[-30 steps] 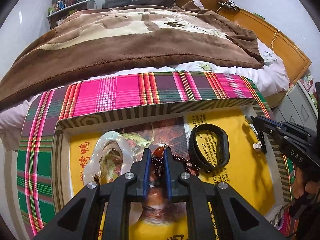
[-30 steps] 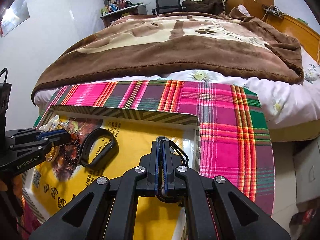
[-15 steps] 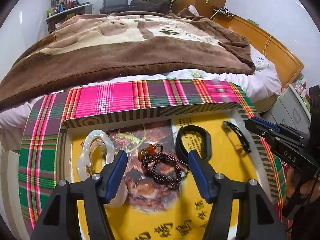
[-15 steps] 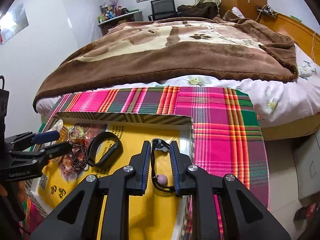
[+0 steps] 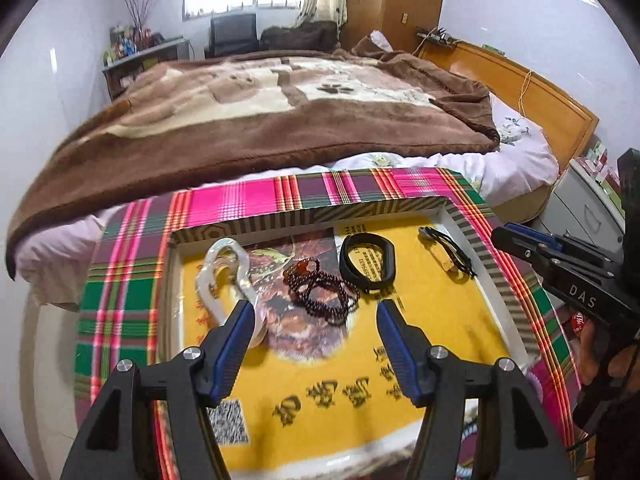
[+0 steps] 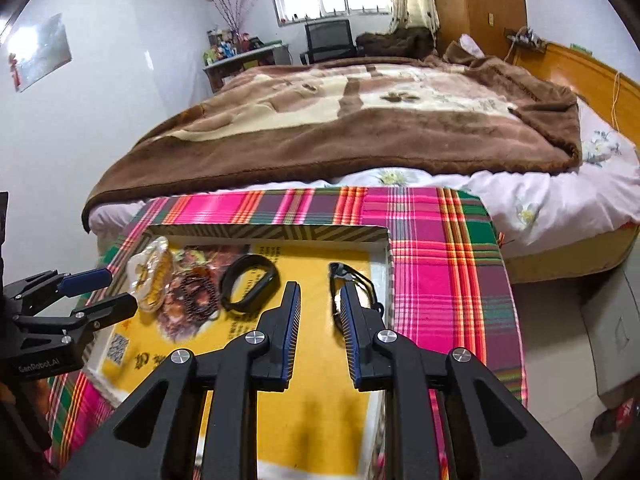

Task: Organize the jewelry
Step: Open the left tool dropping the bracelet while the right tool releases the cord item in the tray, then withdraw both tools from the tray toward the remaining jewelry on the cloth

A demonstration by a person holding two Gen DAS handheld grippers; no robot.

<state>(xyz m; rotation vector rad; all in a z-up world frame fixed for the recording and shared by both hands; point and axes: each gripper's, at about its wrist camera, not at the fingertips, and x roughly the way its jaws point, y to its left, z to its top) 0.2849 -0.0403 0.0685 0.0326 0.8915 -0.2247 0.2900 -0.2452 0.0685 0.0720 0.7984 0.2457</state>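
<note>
A yellow tray with a striped rim (image 5: 360,210) (image 6: 280,232) sits on a plaid cloth. Left to right, it holds a clear plastic bag (image 5: 240,268) (image 6: 152,280), a dark red bead necklace (image 5: 320,292) (image 6: 196,296), a black band (image 5: 346,264) (image 6: 256,258) and a black cord with a small pendant (image 5: 452,252) (image 6: 356,274). My left gripper (image 5: 314,306) (image 6: 120,290) hangs open above the tray, just short of the beads, holding nothing. At the tray's right edge my right gripper (image 6: 320,286) (image 5: 500,234) is open and empty. One of its fingers hides part of the cord.
The plaid cloth (image 6: 432,264) covers a small table against a bed with a brown blanket (image 5: 260,132). A wooden headboard (image 5: 520,88) and a grey cabinet (image 6: 616,328) stand to the right. A desk and a chair are at the far wall.
The left jaws opened and let the bead necklace drop into the tray. The right jaws opened and released the black cord. Both grippers pulled back and up.
</note>
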